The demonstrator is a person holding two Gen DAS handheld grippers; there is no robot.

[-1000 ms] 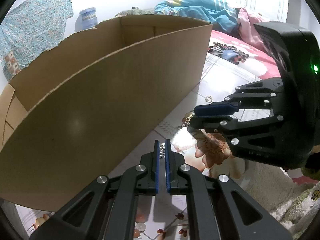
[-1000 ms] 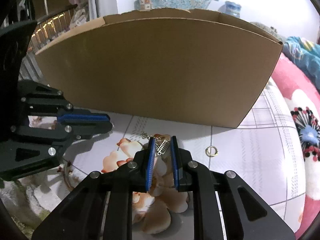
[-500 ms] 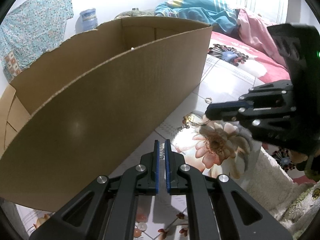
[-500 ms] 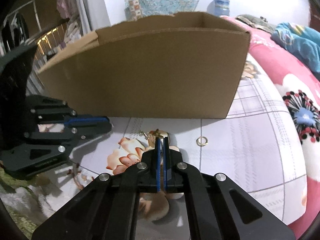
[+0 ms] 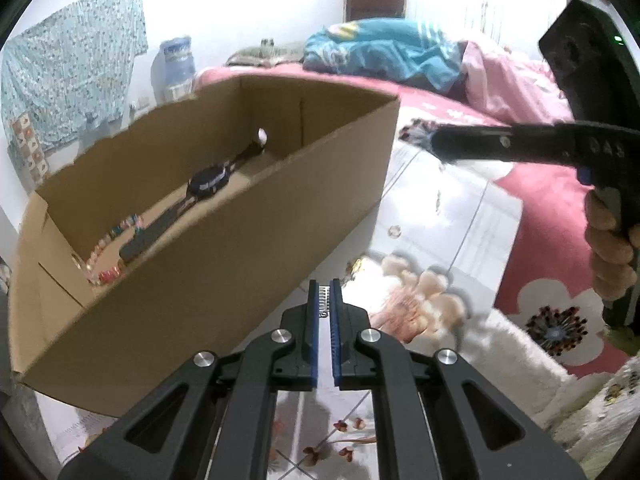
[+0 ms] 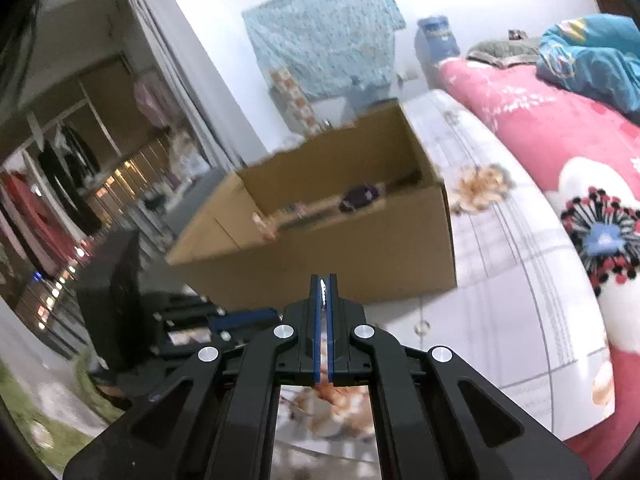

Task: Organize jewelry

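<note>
The left wrist view shows my left gripper (image 5: 324, 300) shut on a small silver ribbed piece (image 5: 324, 299), low beside the near wall of the cardboard box (image 5: 224, 264). Inside the box lie a dark watch (image 5: 208, 182) and a bead bracelet (image 5: 116, 236). My right gripper (image 5: 434, 145) hangs higher at the right, seen side-on with a hand (image 5: 612, 248) on it. In the right wrist view the right gripper (image 6: 323, 292) is shut on a small silvery jewelry piece (image 6: 322, 289), above the bed and short of the box (image 6: 320, 276). The left gripper (image 6: 256, 315) sits lower left.
A small ring (image 5: 394, 231) (image 6: 422, 325) and a gold piece (image 5: 354, 266) lie on the floral bedsheet (image 5: 460, 216) by the box. A fluffy white cloth (image 5: 500, 360) is at lower right. Pink bedding (image 6: 540, 128) and a blue blanket (image 5: 384, 52) lie beyond. A clothes rack (image 6: 60, 184) stands left.
The right gripper closed on the small silvery piece on the sheet and rose with it, tilting toward the box. The left gripper lifted a little, so the box's inside now shows.
</note>
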